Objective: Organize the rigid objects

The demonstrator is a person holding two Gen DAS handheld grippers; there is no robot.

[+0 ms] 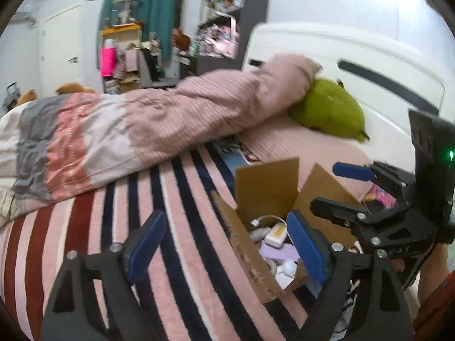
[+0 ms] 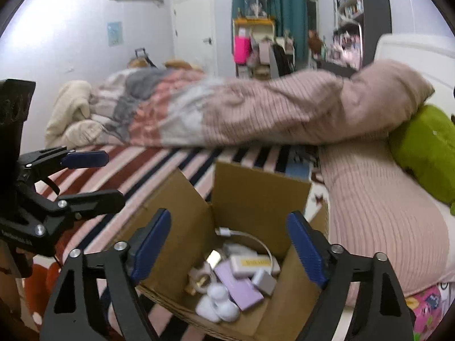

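Between the wide, empty jaws of the right gripper [image 2: 227,244] sits an open cardboard box [image 2: 258,196] on the striped bed [image 2: 159,164], holding small hard items: a lilac case [image 2: 237,287], white earbud cases [image 2: 217,304], a white charger with a yellow label [image 2: 250,262] too blurred to read. All look light, stiff and smooth, best pinched across flat sides. The left gripper [image 1: 224,244], jaws also wide and empty, hovers just left of the box.
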